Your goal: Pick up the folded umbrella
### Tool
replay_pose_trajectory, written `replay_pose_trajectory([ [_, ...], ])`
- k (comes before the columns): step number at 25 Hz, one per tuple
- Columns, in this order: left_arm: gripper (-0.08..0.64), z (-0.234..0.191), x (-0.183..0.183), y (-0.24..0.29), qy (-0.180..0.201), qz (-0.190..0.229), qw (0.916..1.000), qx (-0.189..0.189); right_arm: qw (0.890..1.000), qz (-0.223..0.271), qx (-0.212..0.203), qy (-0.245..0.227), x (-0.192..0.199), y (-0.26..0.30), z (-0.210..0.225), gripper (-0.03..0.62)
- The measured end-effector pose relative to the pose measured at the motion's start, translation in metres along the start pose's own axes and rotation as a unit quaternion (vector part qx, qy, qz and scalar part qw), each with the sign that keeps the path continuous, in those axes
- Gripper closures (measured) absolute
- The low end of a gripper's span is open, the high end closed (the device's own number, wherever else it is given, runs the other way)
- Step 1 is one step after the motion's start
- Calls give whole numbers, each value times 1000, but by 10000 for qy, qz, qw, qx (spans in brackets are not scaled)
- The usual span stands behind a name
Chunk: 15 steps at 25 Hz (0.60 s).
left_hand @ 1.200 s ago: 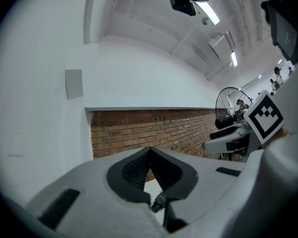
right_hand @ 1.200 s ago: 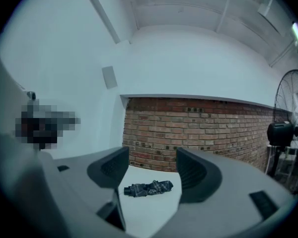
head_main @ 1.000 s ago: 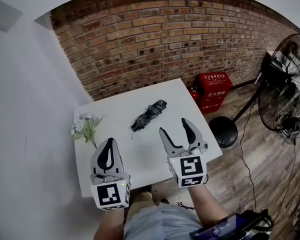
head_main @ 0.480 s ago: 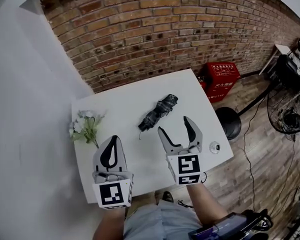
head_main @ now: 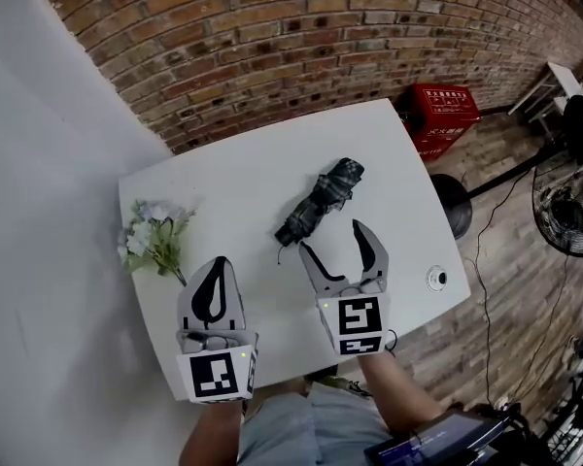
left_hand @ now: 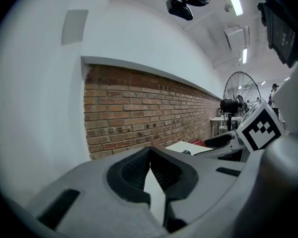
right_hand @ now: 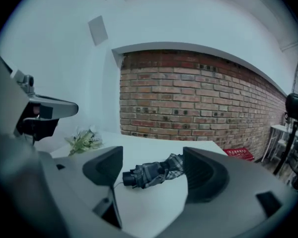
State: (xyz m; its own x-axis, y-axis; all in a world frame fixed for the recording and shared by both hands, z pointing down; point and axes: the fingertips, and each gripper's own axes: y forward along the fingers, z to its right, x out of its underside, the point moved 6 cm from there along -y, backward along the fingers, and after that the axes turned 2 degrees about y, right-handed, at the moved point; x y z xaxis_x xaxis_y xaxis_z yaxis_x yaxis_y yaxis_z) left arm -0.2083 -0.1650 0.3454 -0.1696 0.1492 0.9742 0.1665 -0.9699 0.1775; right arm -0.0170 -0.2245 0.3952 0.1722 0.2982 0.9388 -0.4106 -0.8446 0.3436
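Room: brick wall [head_main: 272, 47] at back, white wall on L side, wood floor [head_main: 525, 289], fan [head_main: 575, 192] at far R.
Table [head_main: 223, 187]: white, set at an angle to the brick wall; carries umbrella [head_main: 321, 200], flowers [head_main: 155, 238] & a small round thing [head_main: 436, 279].
Box [head_main: 447, 115]: red, on floor by brick wall, just past table's far R corner; printed top, contents not visible.
Flowers: pale bunch lying flat at table's L edge.
Round thing: near table's R edge; too small to ID.
Change vs 1 s ago: both tongs further in over the table. R tongs [head_main: 331, 238] have tips much nearer the umbrella. R jaws have just been opening, gap wider, nothing btwn them. Round thing not seen then, shows now. Fan now at pic's R edge.
Umbrella: folded, dark plaid, flat mid-table on a diagonal, handle end nearer the person, other end toward box.
Umbrella vs R tongs: just ahead of the tips, handle end close to the L-hand tip, no contact. In right gripper view it shows through the gap, but beyond the jaws.
R tongs state: released, jaws wide, empty.
L tongs [head_main: 217, 263]: clenched, tips meet, nothing held. Over table's near L part, btwn flowers & R tongs, well apart from umbrella.
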Motion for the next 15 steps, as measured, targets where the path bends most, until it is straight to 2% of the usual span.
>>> replay_pose_trajectory([
  [8,554,-21,30,28,-147,-317,9994,38,9982,-581,-86,103,44,47,-12,199],
  [15,554,-32,49,41,-264,-664,9974,22,9970,-727,113,227,63,78,-17,186],
])
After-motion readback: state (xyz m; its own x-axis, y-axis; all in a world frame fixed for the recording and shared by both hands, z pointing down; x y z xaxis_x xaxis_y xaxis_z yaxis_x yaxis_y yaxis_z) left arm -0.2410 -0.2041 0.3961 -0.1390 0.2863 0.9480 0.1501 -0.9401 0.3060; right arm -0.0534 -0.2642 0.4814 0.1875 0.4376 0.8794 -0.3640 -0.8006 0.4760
